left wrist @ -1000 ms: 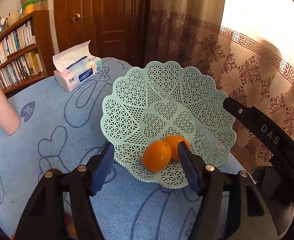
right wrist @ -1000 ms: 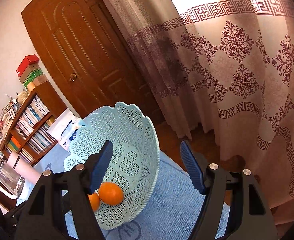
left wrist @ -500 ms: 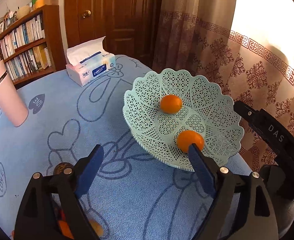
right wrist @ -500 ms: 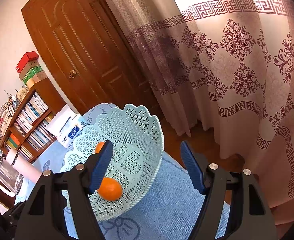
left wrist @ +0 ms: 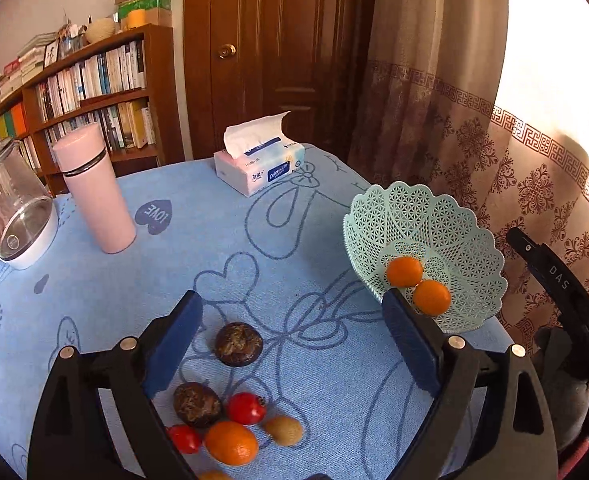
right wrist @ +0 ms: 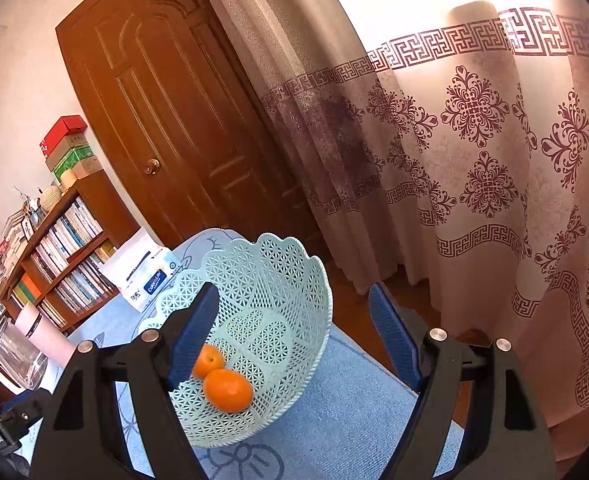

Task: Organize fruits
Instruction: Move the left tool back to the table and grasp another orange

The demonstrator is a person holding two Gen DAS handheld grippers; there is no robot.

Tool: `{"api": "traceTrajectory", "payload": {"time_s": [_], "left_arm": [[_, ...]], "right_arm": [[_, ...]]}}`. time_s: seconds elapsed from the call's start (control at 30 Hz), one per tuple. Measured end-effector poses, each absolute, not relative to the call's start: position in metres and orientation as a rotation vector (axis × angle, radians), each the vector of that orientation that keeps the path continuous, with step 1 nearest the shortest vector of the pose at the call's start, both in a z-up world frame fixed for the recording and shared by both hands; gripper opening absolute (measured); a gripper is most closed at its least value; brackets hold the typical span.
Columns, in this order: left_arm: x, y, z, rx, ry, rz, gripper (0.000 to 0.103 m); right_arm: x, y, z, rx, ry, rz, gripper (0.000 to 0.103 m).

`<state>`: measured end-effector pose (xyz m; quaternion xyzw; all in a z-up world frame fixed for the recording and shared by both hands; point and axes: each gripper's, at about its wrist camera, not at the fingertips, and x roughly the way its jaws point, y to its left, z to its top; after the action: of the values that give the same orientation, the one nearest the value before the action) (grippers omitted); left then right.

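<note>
Left wrist view: left gripper (left wrist: 292, 338) hovering over the blue patterned surface (left wrist: 214, 248), jaws spread wide and holding nothing. Between the fingers, a dark brown round fruit (left wrist: 238, 343) lying alone. Nearer the camera, a loose cluster: a second dark fruit (left wrist: 197, 404), a red fruit (left wrist: 246, 408), a smaller red fruit (left wrist: 185, 438), an orange (left wrist: 231, 442) and a tan oval fruit (left wrist: 283, 430), some touching. To the right, near the surface edge, a mint lattice basket (left wrist: 434, 220) holding two oranges (left wrist: 404, 271) touching each other. Farther back, a tissue box (left wrist: 260, 170), a pink tumbler (left wrist: 94, 188) and a glass kettle (left wrist: 10, 212), upright, well apart from the fruit. Behind, a bookshelf (left wrist: 94, 84).

Right wrist view: right gripper (right wrist: 292, 338) raised beside the basket (right wrist: 286, 280), jaws spread and empty. Basket behind the left finger, the two oranges (right wrist: 228, 390) low in its bowl, one partly hidden by that finger. Patterned curtain (right wrist: 474, 160) and wooden door (right wrist: 166, 120) beyond.
</note>
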<state>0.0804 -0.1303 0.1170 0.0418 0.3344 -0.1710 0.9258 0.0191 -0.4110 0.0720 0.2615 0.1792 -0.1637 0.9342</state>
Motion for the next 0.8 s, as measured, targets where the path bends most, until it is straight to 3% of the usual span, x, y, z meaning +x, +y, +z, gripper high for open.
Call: {"api": "traceTrajectory", "payload": {"time_s": [0.4,0.8], "left_arm": [[0.039,-0.029,0.143,0.037,0.634,-0.229,0.090],[0.008,0.022,0.101,0.022,0.716,-0.132,0.090]], "right_arm": [[0.016,-0.405,0.077,0.488,0.343,-0.335,0.079],[0.018,-0.402,0.076,0.465,0.351,-0.328,0.079]]}}
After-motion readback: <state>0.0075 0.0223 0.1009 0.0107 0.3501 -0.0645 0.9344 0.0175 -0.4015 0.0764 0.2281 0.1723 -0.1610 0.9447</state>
